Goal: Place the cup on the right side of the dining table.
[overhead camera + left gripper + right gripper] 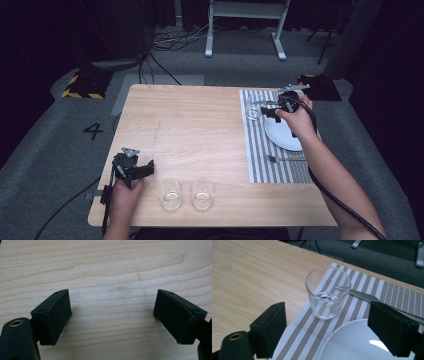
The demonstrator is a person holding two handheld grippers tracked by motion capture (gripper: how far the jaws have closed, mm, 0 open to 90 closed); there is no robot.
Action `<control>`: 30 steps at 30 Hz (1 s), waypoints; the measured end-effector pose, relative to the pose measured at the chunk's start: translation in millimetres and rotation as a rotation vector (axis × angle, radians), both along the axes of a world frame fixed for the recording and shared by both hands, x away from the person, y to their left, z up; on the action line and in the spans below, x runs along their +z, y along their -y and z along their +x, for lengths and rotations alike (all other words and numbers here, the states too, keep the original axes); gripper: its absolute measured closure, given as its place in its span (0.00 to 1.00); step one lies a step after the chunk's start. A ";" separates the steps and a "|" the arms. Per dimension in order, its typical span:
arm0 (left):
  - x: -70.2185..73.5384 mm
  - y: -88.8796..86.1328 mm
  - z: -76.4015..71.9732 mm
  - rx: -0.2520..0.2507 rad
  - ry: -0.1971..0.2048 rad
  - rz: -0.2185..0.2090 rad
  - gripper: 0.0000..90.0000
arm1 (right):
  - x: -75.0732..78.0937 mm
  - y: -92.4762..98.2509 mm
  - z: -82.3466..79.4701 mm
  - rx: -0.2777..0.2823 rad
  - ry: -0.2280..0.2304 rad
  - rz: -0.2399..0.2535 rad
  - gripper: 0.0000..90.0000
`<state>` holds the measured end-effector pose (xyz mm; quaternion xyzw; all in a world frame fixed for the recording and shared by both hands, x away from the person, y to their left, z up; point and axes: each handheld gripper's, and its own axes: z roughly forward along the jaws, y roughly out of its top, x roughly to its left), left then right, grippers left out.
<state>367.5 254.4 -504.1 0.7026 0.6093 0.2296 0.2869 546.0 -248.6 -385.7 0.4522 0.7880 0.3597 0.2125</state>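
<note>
Glass tumblers [171, 193]: 3 total, 1 plate [280, 134], 1 placemat [257, 150].

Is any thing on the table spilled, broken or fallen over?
Nothing stands out. All three glasses stand upright and dry, and the plate and knife lie tidy on the striped mat.

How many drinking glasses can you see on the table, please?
3. Two glasses stand side by side near the table's near edge: one beside the left gripper, another to its right. The third stands on the striped placemat, beyond the plate.
</note>
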 end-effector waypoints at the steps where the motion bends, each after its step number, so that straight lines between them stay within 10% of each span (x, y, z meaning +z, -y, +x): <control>1: 0.0 0.0 0.0 0.000 0.000 0.000 0.16 | 1.3 0.5 -3.8 0.007 -0.001 -0.002 0.18; 13: 0.0 -0.1 -0.2 -0.002 0.001 0.001 0.17 | 22.4 10.4 -51.9 0.043 0.062 -0.055 0.19; 30: 0.0 -0.1 -0.3 -0.002 0.001 0.001 0.17 | 35.7 41.7 -101.2 0.067 0.090 0.028 0.20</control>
